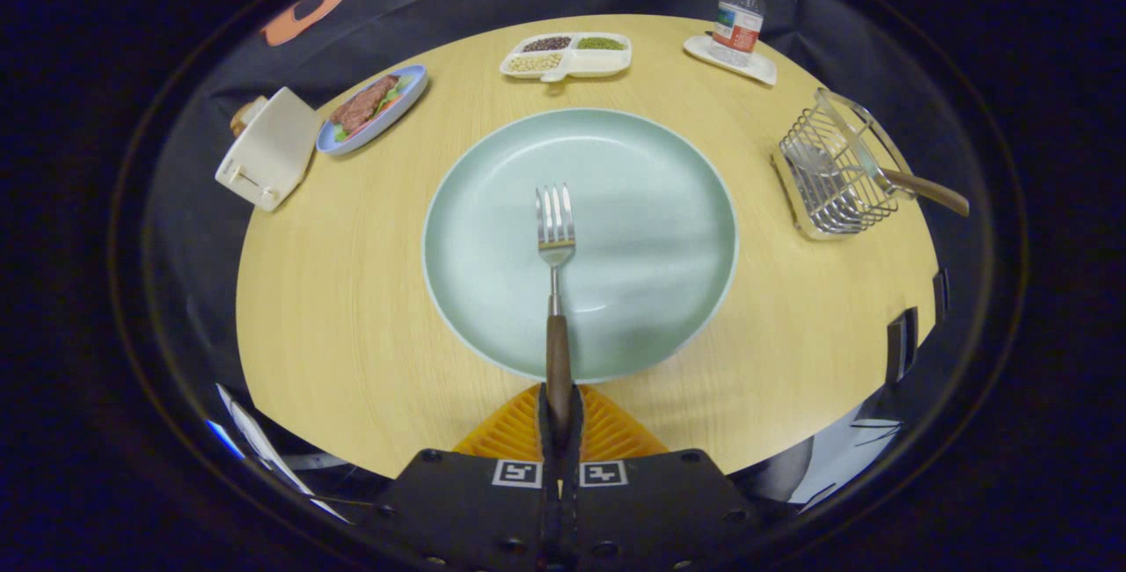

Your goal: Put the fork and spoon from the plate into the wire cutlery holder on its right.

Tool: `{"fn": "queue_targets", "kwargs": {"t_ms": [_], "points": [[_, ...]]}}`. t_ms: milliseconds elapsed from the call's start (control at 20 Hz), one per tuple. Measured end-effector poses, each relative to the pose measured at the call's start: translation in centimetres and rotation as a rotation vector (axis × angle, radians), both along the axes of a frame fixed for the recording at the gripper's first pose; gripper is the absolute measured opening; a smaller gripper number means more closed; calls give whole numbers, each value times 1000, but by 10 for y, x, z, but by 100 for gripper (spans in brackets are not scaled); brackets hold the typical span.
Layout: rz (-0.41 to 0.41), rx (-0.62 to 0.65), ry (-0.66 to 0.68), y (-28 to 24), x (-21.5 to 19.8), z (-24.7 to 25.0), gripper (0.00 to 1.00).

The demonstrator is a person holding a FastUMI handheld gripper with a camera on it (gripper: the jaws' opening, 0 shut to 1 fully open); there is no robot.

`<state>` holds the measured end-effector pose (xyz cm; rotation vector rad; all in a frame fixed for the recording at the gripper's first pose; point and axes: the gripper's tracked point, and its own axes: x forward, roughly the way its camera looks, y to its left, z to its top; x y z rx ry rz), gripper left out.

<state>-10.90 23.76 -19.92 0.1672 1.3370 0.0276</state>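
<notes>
My gripper [559, 418] is shut on the brown wooden handle of the fork [556, 242]. The fork's steel tines point forward over the middle of the pale green plate [493, 194], which lies just ahead of the fingers. The fork seems lifted a little above the plate, with its shadow under it. To the right of the plate stands the wire cutlery holder [831, 176]. The spoon [915, 185] rests in the holder, its wooden handle sticking out to the right.
On the round wooden table [334, 290], a white toaster [268, 158] and a blue plate of food [371, 108] stand at the far left. A divided white dish of beans [567, 55] sits beyond the plate. A water bottle [737, 19] on a white tray stands far right.
</notes>
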Motion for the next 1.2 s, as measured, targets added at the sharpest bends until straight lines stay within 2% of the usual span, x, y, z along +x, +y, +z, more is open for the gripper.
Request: {"fn": "queue_targets", "kwargs": {"t_ms": [650, 1200], "points": [[2, 80, -20, -18, 2, 38, 0], [-57, 84, -82, -101, 18, 90, 1]]}}
